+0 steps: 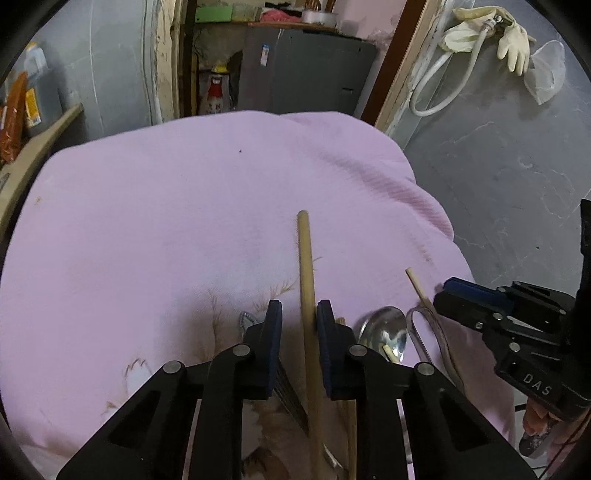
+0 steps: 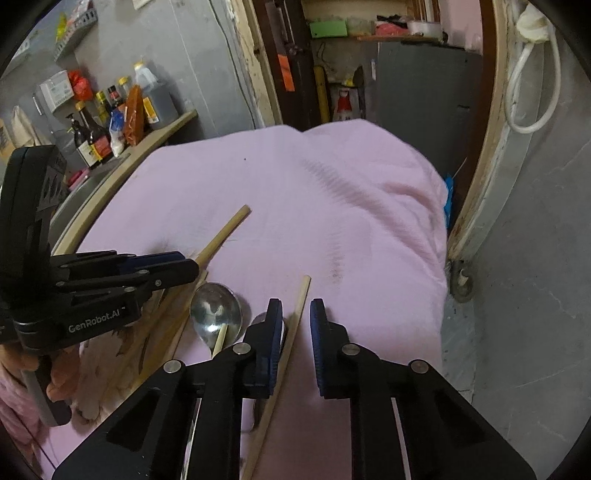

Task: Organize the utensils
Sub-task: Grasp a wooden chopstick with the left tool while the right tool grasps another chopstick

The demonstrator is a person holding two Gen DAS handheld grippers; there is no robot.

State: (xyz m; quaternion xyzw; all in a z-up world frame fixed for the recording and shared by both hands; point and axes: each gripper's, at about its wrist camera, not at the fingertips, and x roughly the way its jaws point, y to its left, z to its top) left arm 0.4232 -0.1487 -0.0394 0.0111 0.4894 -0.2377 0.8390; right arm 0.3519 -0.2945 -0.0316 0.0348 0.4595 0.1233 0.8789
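Observation:
A long wooden stick (image 1: 306, 295) lies on the pink cloth (image 1: 166, 221), running between the fingers of my left gripper (image 1: 299, 321), which is open around it. A metal spoon (image 1: 384, 328) lies to its right, with a thin chopstick (image 1: 419, 288) beyond. My right gripper (image 2: 295, 317) is open, with that chopstick (image 2: 295, 325) lying between its fingers. The spoon (image 2: 216, 310) and the thick stick (image 2: 221, 236) show to its left, and the left gripper (image 2: 162, 267) is there too.
A shelf with sauce bottles (image 2: 96, 136) stands at the left. A grey cabinet (image 1: 306, 74) stands behind the table. Rubber gloves (image 1: 487, 33) and a white hose (image 1: 443, 81) hang on the right wall. The cloth's right edge drops to the grey floor (image 2: 517, 295).

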